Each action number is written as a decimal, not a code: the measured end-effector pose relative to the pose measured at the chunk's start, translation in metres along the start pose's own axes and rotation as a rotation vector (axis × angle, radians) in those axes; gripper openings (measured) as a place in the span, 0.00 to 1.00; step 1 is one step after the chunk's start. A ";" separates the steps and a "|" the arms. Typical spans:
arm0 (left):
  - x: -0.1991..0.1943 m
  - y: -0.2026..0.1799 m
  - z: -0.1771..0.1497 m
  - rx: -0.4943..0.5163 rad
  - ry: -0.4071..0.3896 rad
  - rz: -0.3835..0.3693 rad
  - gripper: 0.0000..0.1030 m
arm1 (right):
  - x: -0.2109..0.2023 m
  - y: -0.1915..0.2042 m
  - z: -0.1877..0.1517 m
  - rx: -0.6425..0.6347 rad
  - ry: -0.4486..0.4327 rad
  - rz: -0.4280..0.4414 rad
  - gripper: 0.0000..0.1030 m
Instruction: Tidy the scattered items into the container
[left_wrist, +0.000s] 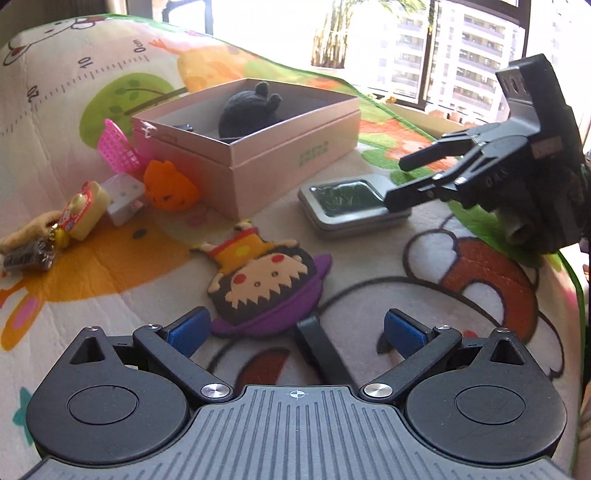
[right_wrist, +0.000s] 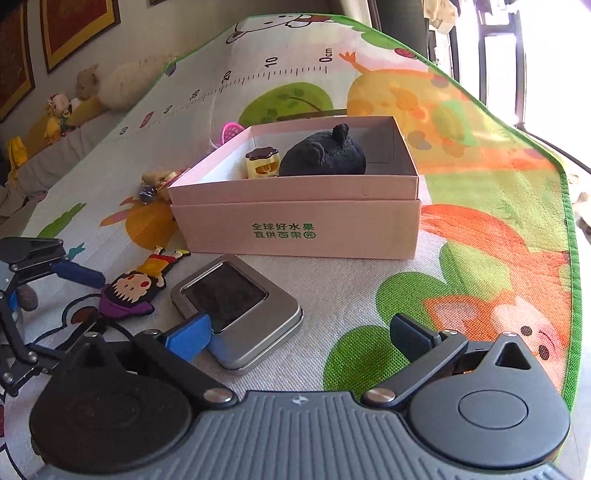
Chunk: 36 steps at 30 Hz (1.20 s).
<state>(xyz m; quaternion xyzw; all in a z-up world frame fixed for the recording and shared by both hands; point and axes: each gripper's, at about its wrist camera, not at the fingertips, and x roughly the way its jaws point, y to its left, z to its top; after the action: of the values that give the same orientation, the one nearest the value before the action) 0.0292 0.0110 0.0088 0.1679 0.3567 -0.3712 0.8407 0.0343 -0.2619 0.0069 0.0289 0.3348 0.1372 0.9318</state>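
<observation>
Right claw (right_wrist: 306, 336) open, tin (right_wrist: 236, 308) flat, long axis diagonal

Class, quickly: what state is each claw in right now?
Left claw: open, holding nothing; flat cartoon doll lies just ahead.
Right claw: open wide, empty, beside the metal tin.

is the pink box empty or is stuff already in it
Not empty. The pink box is open-topped and already holds a black plush and a small yellow toy.
</observation>
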 end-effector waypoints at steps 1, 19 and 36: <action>-0.007 -0.006 -0.005 -0.015 0.002 0.024 0.99 | -0.003 0.003 0.001 -0.012 -0.018 -0.002 1.00; -0.027 0.037 -0.010 -0.050 0.069 0.729 1.00 | 0.014 0.099 0.051 -0.152 0.024 0.265 1.00; -0.070 0.003 -0.053 -0.199 -0.032 0.217 1.00 | 0.068 0.132 0.049 0.041 0.288 0.585 1.00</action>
<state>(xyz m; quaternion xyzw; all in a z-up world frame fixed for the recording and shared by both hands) -0.0267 0.0776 0.0228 0.1154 0.3581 -0.2438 0.8939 0.0845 -0.1149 0.0223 0.1230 0.4432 0.3952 0.7952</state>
